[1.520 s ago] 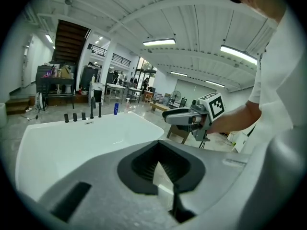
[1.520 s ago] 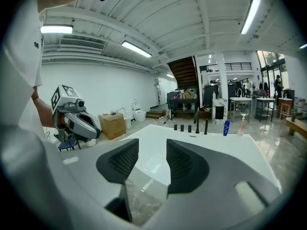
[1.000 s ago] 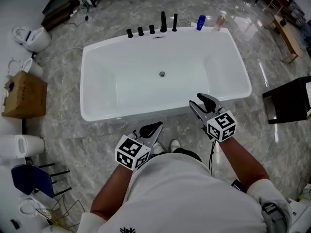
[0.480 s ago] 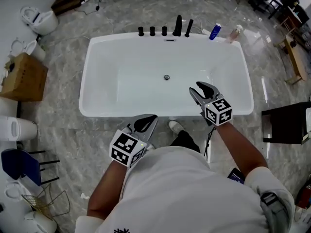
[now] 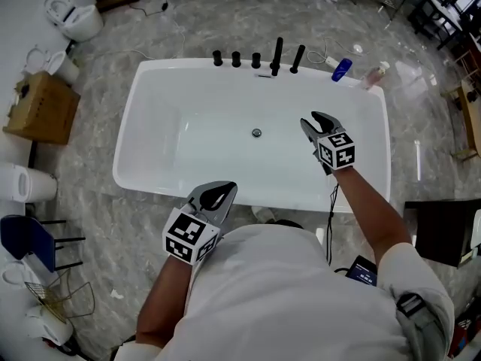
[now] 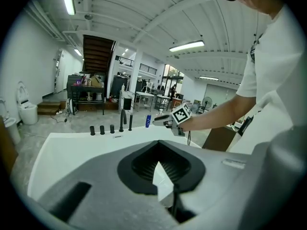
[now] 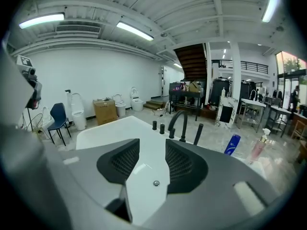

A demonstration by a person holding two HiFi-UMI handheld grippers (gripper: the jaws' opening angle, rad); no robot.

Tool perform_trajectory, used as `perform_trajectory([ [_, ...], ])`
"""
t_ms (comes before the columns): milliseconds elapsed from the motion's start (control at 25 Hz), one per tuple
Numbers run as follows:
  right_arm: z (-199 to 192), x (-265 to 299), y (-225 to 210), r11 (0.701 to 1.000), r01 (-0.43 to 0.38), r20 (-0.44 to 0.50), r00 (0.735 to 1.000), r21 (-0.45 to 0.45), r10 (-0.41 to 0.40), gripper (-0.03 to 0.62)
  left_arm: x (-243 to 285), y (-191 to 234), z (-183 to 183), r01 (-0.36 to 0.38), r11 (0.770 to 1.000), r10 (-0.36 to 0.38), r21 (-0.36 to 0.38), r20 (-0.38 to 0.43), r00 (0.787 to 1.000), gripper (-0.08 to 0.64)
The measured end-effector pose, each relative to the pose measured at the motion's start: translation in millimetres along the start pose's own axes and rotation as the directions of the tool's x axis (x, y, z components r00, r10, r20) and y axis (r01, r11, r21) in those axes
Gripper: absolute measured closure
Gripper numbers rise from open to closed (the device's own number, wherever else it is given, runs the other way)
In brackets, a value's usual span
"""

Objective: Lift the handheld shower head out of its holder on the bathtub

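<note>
Bathtub of glossy white acrylic sits on grey marble floor. Its slim black handheld shower head stands upright in its holder on the far rim, well apart from both grippers. The right gripper hovers over the basin, jaws wide and empty. The left gripper is by the near rim, jaws together, holding nothing.
</note>
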State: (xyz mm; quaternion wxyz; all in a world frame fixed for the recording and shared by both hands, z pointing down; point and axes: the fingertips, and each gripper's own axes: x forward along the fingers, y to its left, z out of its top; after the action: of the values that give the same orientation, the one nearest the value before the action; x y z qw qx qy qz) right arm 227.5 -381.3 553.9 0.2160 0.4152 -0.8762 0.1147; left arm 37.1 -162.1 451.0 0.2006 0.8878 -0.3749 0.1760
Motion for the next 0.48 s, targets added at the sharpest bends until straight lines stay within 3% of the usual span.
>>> perform_trajectory([
  [480,-17.6,116.7,-138.7,0.999,0.012,-0.046,0.999,0.042,-0.011,0.394,74.2,18.7,14.6,-0.120,0.990,0.113,-0.080,-0.081,0.990,0.554],
])
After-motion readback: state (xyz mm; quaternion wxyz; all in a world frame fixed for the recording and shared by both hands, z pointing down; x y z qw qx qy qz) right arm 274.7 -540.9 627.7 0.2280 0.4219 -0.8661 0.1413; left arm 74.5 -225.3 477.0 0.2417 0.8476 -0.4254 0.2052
